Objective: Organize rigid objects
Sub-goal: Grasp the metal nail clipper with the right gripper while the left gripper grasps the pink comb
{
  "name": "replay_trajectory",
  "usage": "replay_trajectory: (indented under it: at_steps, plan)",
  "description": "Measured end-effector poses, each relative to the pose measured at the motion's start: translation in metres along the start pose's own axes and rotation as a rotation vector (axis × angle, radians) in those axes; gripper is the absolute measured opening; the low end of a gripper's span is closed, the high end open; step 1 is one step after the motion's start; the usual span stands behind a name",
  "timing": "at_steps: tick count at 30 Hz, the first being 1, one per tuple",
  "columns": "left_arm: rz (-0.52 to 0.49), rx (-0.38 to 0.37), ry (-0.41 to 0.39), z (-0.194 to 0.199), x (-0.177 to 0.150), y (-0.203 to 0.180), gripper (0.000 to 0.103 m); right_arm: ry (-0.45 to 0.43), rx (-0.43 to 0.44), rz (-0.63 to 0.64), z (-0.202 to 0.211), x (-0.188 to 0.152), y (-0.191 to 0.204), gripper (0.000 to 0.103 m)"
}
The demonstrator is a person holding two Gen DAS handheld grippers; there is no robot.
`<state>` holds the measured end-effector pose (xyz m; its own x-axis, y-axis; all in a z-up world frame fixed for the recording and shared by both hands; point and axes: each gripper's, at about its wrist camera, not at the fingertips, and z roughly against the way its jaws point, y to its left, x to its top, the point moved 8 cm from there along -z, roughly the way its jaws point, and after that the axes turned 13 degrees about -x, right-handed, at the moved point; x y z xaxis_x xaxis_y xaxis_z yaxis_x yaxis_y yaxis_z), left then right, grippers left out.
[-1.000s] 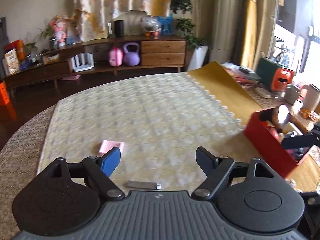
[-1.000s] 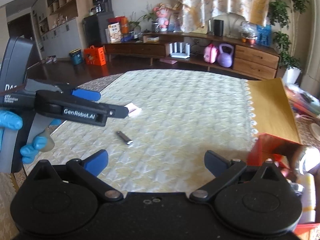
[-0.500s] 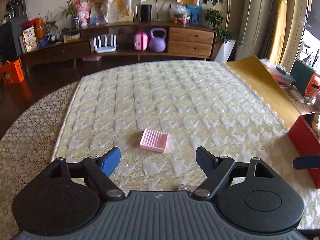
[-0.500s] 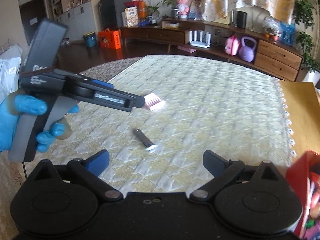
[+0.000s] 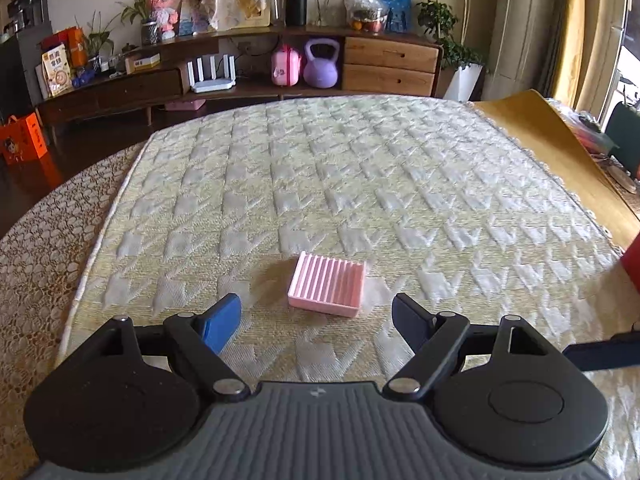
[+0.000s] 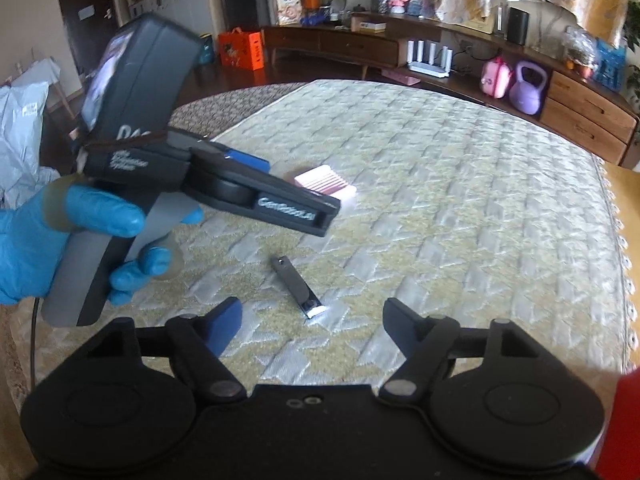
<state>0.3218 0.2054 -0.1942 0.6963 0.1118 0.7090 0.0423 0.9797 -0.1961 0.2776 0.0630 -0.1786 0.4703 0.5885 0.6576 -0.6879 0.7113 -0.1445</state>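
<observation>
A pink ribbed soap tray [image 5: 327, 289] lies flat on the quilted cream table cover, just ahead of my left gripper [image 5: 318, 320]. That gripper hangs open above the cover with nothing between its fingers. In the right wrist view a dark metal nail clipper [image 6: 297, 286] lies on the cover just ahead of my right gripper [image 6: 310, 326]. Its jaws are closing and hold nothing. The same view shows the left gripper's body [image 6: 224, 184] held by a blue-gloved hand [image 6: 60, 232], with the pink tray [image 6: 325, 182] partly hidden behind its finger.
A red box [image 5: 632, 264] stands at the table's right edge. A yellow mat [image 5: 560, 152] covers the far right of the table. Lace cloth [image 5: 36, 248] borders the left side. A wooden sideboard [image 5: 280, 68] with a purple kettlebell stands beyond.
Both grippers have swung left and sunk toward the cover. The pink tray now sits between the left fingers' line, the clipper before the right ones. The right fingers have drawn closer together.
</observation>
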Motion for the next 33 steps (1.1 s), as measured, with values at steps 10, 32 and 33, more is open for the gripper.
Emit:
replay_trajectory:
  at_steps: [10, 32, 33]
  plan:
    - [-0.028, 0.012, -0.019, -0.017, 0.003, 0.003, 0.083, 0.018, 0.011, 0.080, -0.028, 0.002, 0.012, 0.042]
    - [-0.064, 0.040, -0.026, -0.010, 0.003, -0.014, 0.042, -0.007, -0.051, 0.117, -0.014, -0.008, 0.027, 0.010]
    - [-0.060, 0.038, -0.024, -0.009, 0.002, -0.015, 0.042, -0.001, -0.054, 0.105, -0.013, -0.010, 0.025, 0.010]
